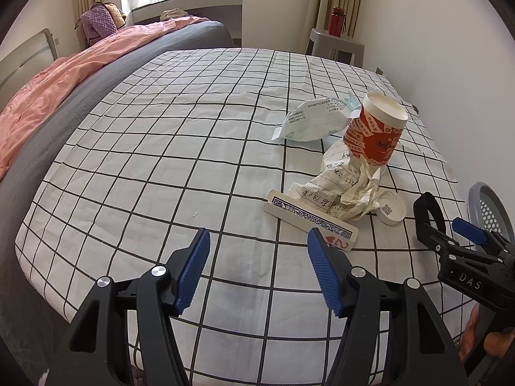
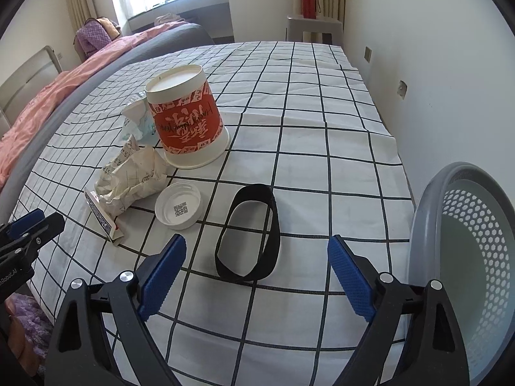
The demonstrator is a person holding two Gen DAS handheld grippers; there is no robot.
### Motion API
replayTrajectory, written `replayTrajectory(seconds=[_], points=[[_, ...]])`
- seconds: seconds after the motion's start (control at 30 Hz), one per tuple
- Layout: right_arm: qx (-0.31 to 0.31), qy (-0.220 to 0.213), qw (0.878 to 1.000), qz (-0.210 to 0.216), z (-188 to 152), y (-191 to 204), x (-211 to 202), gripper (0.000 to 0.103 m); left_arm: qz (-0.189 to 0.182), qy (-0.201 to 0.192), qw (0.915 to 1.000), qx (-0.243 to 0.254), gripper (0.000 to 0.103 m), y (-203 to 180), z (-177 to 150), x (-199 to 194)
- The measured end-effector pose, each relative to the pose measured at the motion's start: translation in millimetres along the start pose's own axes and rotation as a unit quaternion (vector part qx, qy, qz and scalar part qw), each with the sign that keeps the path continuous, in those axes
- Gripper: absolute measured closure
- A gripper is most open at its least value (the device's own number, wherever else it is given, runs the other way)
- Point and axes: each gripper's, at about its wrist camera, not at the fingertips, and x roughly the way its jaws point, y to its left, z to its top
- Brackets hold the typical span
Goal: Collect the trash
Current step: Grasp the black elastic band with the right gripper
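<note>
In the left wrist view, the left hand-held gripper [image 1: 257,251] is seen released, its ribbed blue pads standing apart over bare cloth with nothing between them. The surface [image 1: 161,148] is covered by a white cloth with a black grid, lightly creased. The trash is gathered at the right: an upturned red-and-white paper cup [image 1: 375,130], a white printed wrapper [image 1: 310,120] behind it, a crumpled sheet of written paper [image 1: 347,186] in front of it, a flat white lid [image 1: 391,209] with a printed code beside the paper, and a playing-card box [image 1: 309,220] lying just beyond the right pad. The right hand-held gripper [image 1: 450,222] enters from the right edge, with a grey perforated basket [image 1: 486,206] behind it. A bed with a pink quilt [image 1: 64,77] lies to the left; a red bottle [image 1: 336,21] stands on a grey stool by the curtains. In the right wrist view, the right hand-held gripper [image 2: 257,263] is also released, its pads set wide and empty. A black band loop [image 2: 249,233] lies between and beyond them, unobstructed. The lid [image 2: 178,207], the paper [image 2: 132,177], the box [image 2: 101,215] and the cup [image 2: 186,119] are ranged to the left, the cup partly hiding the wrapper [image 2: 138,119]. The basket [image 2: 466,257], round and honeycombed, stands at the right edge of the surface [image 2: 322,148], against a white wall.
</note>
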Motion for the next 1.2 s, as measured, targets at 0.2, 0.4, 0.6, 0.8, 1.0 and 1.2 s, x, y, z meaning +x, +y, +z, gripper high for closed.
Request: replayTrajectory(seconds=[0.2, 0.4, 0.6, 0.8, 1.0, 1.2], points=[[-0.016, 0.006, 1.000, -0.018, 0, 5, 6, 0.037, -0.006, -0.001, 1.0000, 0.002, 0.042, -3, -4, -2], [-0.014, 0.002, 1.000, -0.016, 0, 2, 2, 0.088, -0.011, -0.005, 0.9999, 0.009, 0.042, -13, -7, -7], [0.017, -0.012, 1.000, 0.016, -1, -9, -14, 0.092, -0.015, -0.006, 0.9996, 0.023, 0.042, -29, -10, -6], [0.042, -0.031, 0.997, 0.049, -2, -20, -35, 0.092, -0.019, -0.004, 0.9994, 0.029, 0.042, -48, -9, -2], [0.063, -0.025, 0.995, 0.070, -4, -34, -39, 0.092, -0.015, 0.005, 0.9993, 0.033, 0.042, -66, -6, 9], [0.066, -0.033, 0.994, 0.084, -4, -39, -47, 0.092, 0.024, 0.010, 0.9988, 0.043, 0.042, -73, -4, 24]])
